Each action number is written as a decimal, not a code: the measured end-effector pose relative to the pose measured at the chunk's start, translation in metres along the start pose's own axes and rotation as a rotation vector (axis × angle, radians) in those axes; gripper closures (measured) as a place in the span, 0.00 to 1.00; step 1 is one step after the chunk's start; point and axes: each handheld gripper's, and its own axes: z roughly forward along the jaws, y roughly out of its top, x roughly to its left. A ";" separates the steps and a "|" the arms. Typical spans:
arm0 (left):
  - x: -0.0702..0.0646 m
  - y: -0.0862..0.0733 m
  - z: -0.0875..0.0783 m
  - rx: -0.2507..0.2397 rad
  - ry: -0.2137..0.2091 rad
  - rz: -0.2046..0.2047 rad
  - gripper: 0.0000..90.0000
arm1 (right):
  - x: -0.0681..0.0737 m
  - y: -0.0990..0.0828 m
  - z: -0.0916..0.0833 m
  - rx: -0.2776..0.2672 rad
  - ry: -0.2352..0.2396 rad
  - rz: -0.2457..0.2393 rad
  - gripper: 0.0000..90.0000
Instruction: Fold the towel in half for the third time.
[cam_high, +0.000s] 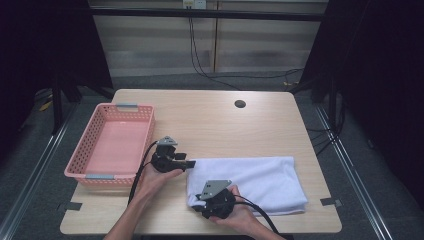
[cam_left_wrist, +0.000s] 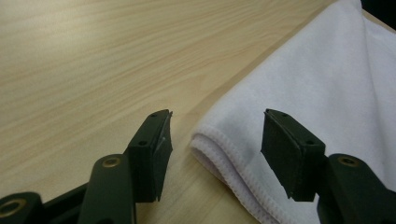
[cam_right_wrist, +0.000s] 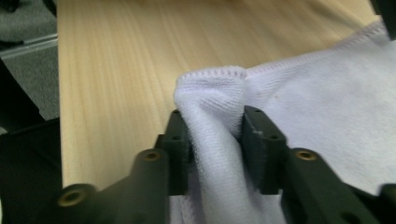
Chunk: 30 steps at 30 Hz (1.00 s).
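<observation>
A folded white towel (cam_high: 255, 177) lies on the wooden table (cam_high: 215, 120) at the front right. My left gripper (cam_high: 190, 163) is at the towel's far left corner. In the left gripper view its jaws stand open (cam_left_wrist: 218, 116), and the hemmed corner of the towel (cam_left_wrist: 210, 142) lies between them without touching the pads. My right gripper (cam_high: 196, 200) is at the towel's near left corner. In the right gripper view it (cam_right_wrist: 212, 119) is shut on a bunched fold of the towel (cam_right_wrist: 210, 88), which rises between the pads.
An empty pink plastic basket (cam_high: 95, 135) stands at the table's left side, close to my left hand. A small round hole (cam_high: 240, 104) sits in the tabletop at the back. Cables trail from both grippers toward the front edge.
</observation>
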 end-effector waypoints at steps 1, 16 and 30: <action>-0.001 0.000 0.002 0.009 -0.006 0.005 0.46 | -0.001 0.000 0.000 0.003 0.003 0.015 0.77; -0.012 -0.002 0.013 0.064 -0.060 0.097 0.82 | -0.008 0.002 -0.002 0.006 0.045 0.089 0.83; -0.009 0.019 -0.006 -0.048 -0.144 -0.018 0.88 | -0.017 0.016 -0.027 -0.090 0.063 0.161 0.86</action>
